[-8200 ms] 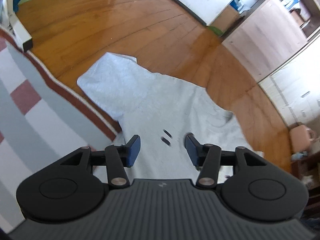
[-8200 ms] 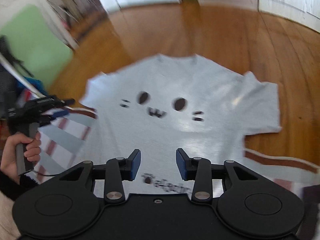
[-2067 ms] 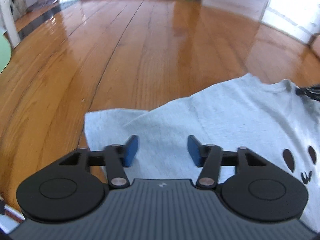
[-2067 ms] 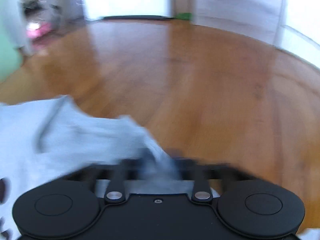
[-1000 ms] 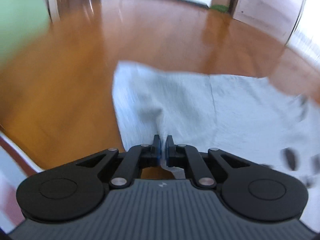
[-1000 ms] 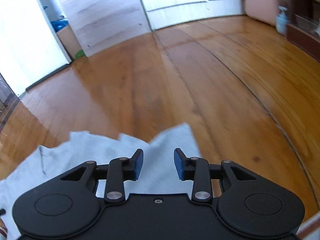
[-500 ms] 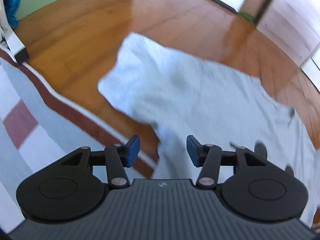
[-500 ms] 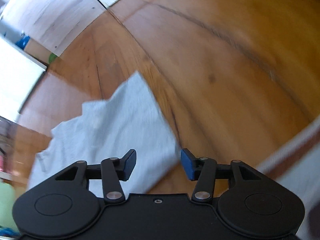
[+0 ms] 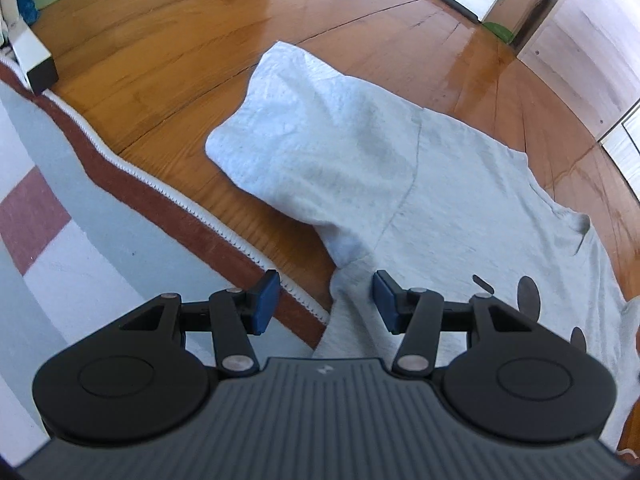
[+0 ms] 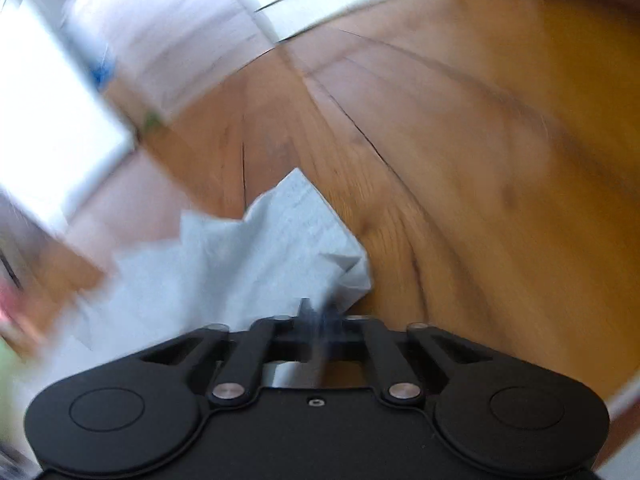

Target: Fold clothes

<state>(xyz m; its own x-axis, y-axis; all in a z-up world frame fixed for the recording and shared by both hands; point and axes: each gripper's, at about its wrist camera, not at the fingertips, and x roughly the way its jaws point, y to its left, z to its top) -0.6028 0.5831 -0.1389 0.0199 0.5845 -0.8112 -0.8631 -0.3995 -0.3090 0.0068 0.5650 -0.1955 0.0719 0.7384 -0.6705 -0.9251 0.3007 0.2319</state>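
Grey cotton T-shirt (image 9: 400,168) on wooden floor (image 9: 168,40) — soft, floppy, light. Best pinched at sleeve edges. Left hand-held gripper (image 9: 325,300) open; right hand-held gripper (image 10: 318,312) just snapped closed — pinching cloth.

No words, numbers or brand names can be read in either view. The only mark is a small pale zigzag emblem (image 9: 322,370) moulded on the ribbed grey body of the left hand-held gripper (image 9: 326,306). The grey T-shirt (image 9: 400,184) carries dark printed ovals and dashes (image 9: 528,294), not lettering.
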